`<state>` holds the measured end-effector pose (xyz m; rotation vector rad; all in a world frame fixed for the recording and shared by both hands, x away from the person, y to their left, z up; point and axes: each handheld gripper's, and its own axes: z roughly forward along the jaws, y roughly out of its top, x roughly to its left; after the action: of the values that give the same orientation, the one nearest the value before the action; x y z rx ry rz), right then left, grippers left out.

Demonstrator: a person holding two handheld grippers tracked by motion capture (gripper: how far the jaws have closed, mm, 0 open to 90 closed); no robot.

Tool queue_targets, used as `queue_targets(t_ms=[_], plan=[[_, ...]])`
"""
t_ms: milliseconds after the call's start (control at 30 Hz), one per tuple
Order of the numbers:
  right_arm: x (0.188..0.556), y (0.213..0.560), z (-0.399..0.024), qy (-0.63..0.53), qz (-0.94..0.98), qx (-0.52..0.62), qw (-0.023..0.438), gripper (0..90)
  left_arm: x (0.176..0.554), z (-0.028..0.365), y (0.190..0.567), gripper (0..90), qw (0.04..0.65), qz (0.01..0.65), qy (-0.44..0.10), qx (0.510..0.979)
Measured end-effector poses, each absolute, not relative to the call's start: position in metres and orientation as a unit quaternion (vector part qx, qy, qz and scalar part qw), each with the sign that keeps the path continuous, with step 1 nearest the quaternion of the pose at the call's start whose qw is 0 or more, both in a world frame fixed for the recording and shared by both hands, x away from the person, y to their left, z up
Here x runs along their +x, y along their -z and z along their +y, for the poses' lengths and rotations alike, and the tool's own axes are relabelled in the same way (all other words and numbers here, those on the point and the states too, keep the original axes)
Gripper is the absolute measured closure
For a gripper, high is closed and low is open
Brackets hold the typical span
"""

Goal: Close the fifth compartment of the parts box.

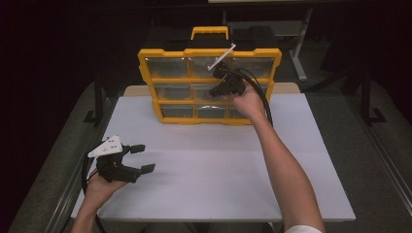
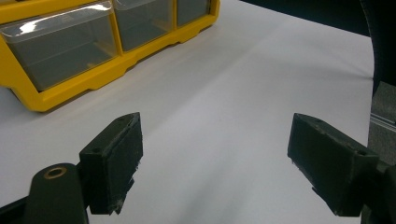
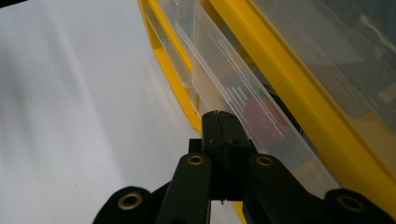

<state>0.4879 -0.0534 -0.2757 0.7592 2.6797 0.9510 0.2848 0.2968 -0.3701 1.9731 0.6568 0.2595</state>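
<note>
We held the left tool (image 1: 137, 158) low over the white surface (image 1: 214, 165), well in front of the yellow organizer (image 1: 209, 80) and off toward its left corner, with its jaws spread wide and nothing between them. In the left tool's view the pads (image 2: 114, 158) stood far apart above the bare surface.

The organizer stood upright at the far edge of the surface: a yellow frame with a yellow handle (image 1: 209, 32) on top and three rows of clear plastic drawers. Our right tool (image 1: 224, 87) was at the organizer's middle row, right of centre. Its jaws were pressed together at the rim of a clear drawer (image 3: 233, 93) that stuck out a little from the frame. We could not tell whether they pinched the rim. Something red (image 3: 261, 114) showed blurred through the drawer's front.
</note>
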Motion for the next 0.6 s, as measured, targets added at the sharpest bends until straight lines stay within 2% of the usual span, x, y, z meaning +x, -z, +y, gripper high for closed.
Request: queue_targets(t_ms=[600], plan=[[0.4889,0.2751,-0.0522,-0.318,0.902,0.265,0.122,89.0,0.2853,0.2985,0.3699,18.1,0.5,0.273,-0.109,0.814]])
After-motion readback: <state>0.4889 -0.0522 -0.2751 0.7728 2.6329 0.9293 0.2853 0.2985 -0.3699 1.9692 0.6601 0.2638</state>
